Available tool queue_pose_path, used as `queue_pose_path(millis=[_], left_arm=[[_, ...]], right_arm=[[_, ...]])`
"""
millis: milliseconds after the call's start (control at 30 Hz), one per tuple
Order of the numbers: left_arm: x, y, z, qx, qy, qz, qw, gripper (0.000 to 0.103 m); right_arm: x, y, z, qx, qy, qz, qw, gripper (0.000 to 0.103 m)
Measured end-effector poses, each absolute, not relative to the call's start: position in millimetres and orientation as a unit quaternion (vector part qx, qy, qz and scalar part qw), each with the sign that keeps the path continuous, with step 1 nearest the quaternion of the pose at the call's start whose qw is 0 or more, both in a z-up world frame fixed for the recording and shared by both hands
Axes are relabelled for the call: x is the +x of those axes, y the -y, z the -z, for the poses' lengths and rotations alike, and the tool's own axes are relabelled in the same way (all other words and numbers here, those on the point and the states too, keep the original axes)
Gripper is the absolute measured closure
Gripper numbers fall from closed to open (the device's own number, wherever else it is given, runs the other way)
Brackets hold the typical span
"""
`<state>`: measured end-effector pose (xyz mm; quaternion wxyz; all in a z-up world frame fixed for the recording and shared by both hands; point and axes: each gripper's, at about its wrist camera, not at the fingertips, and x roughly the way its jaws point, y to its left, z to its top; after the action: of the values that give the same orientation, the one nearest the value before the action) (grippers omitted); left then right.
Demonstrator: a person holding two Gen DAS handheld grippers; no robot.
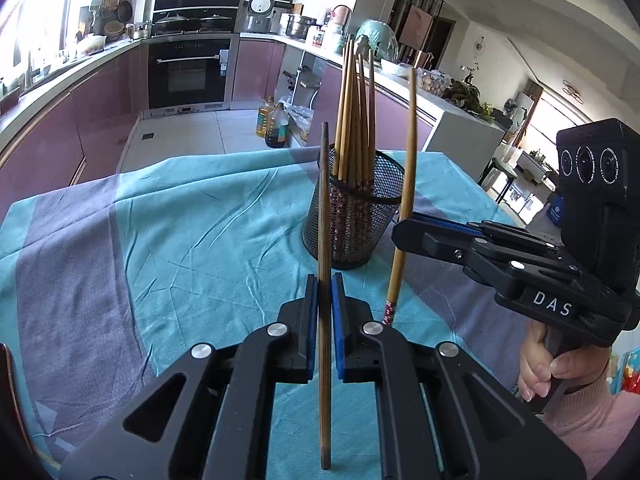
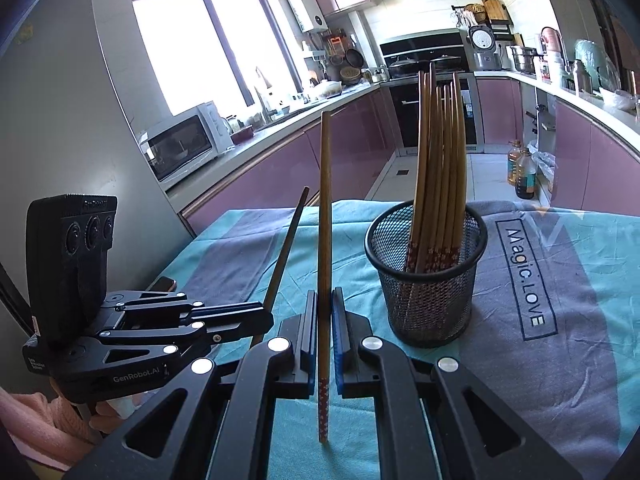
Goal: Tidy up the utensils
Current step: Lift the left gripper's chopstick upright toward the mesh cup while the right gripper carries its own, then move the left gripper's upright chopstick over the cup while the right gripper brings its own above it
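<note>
A black mesh cup stands on the table and holds several wooden chopsticks; it also shows in the right wrist view. My left gripper is shut on one upright chopstick, just in front of the cup. My right gripper is shut on another upright chopstick with a red patterned end. In the left wrist view the right gripper holds its chopstick right beside the cup. In the right wrist view the left gripper sits to the left with its chopstick.
The table is covered by a teal and grey cloth printed with "Magic.LOVE". Kitchen counters, an oven, a microwave and oil bottles on the floor lie beyond the table's far edge.
</note>
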<state>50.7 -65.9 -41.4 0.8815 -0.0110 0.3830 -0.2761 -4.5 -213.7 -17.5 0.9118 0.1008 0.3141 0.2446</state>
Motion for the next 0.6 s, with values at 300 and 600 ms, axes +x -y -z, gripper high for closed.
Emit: queue_pose_path(millis=[300, 600], left_arm=[[52.0, 68.5, 33.4, -0.015, -0.371, 0.282, 0.885, 0.096], [49.9, 64.4, 23.1, -0.020, -0.361, 0.289, 0.886, 0.096]], right_arm=[[-8.3, 218.4, 8.4, 0.100, -0.300, -0.239, 0.918, 0.097], [-11.4, 222.9, -1.3, 0.096, -0.286, -0.235, 0.924, 0.097]])
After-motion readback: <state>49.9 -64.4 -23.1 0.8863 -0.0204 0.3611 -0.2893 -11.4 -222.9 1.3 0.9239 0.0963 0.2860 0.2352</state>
